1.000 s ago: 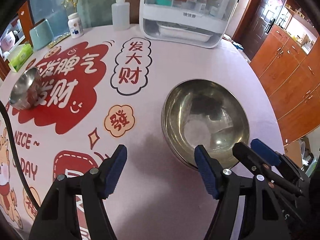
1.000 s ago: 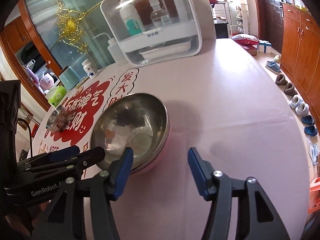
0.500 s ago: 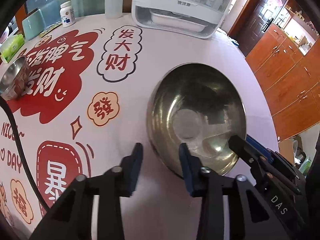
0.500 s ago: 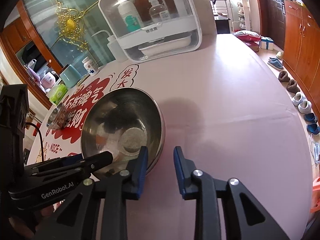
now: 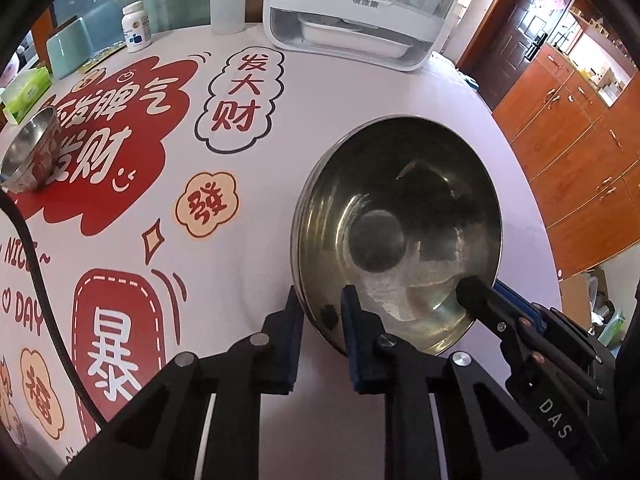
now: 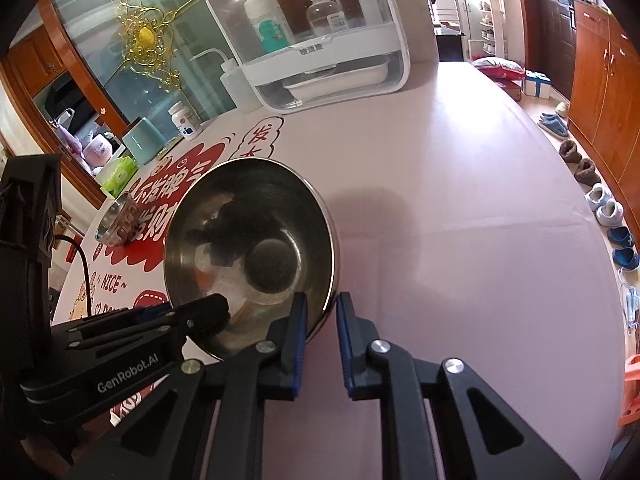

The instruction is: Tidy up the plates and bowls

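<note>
Both tools (now clamped) on bowl (image 5: 400, 216)

The left gripper (image 5: 322, 312) is squeezed shut, pointing down. The right gripper (image 6: 322, 320) is closing at its 4 o'clock.

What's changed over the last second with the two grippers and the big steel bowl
Both grippers went from wide open to clamping the big steel bowl. The left gripper has shut on its near rim; the right gripper is closing on the rim further round, one finger inside, one outside. The bowl now looks tipped. The small steel bowl and the white cabinet stayed put.
</note>
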Demonstrator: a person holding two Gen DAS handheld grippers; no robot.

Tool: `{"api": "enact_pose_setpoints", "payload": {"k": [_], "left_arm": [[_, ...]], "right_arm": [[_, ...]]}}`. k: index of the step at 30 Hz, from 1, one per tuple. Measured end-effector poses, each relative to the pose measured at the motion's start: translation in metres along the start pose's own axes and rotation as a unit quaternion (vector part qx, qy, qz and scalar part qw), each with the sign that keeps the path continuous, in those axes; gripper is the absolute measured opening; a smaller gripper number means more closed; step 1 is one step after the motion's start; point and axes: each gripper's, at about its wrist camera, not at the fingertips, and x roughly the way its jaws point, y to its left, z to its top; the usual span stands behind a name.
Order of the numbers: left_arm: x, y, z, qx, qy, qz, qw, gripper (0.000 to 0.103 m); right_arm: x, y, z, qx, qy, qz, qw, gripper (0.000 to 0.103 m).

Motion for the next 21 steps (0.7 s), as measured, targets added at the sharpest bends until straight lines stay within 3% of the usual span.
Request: {"api": "enact_pose_setpoints", "payload": {"k": [21], "left_arm": [[-0.043, -0.008, -0.05, 0.014, 0.014, -0.012, 0.9997, 0.017]], "right_arm": [[-0.053, 0.02, -0.041, -0.028, 0.01, -0.013, 0.999, 0.014]]}}
